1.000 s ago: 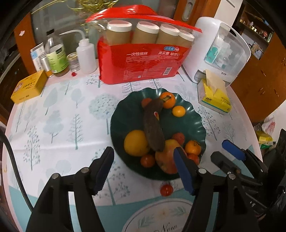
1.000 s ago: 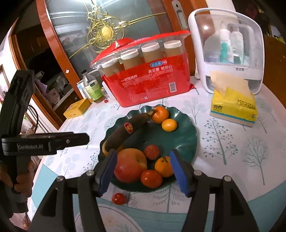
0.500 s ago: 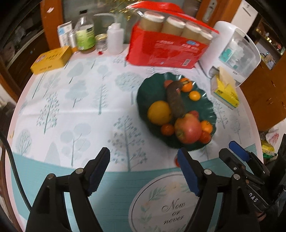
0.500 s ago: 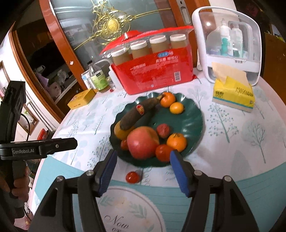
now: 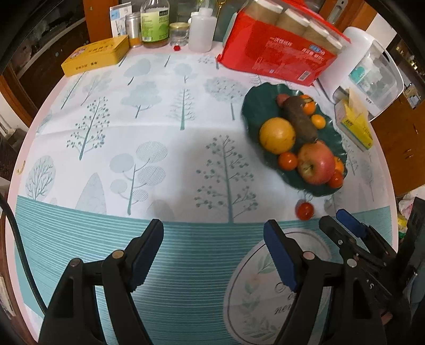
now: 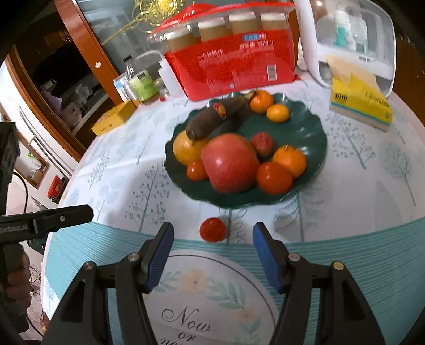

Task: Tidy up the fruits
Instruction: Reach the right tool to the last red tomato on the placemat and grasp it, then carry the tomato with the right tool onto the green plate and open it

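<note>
A dark green plate point(image 6: 305, 127) holds a red apple point(image 6: 229, 162), a yellow orange point(image 6: 186, 150), a dark brown banana point(image 6: 209, 119), tangerines and small tomatoes. One small tomato point(image 6: 212, 229) lies loose on the tablecloth just in front of the plate, between and slightly beyond my right gripper's point(image 6: 212, 254) open jaws. My left gripper point(image 5: 213, 249) is open and empty over the striped cloth, well left of the plate point(image 5: 255, 106) and the loose tomato point(image 5: 304, 210).
A red pack of paper cups point(image 6: 233, 61), a white dispenser box point(image 6: 353, 39), a yellow tissue box point(image 6: 358, 103), bottles point(image 5: 154, 24) and a yellow tin point(image 5: 95, 54) stand along the table's back. The round table's edge curves close at the front.
Both grippers have pulled back from the plate. The left one has swung left, so the plate now sits at its upper right. The right one now frames the loose tomato.
</note>
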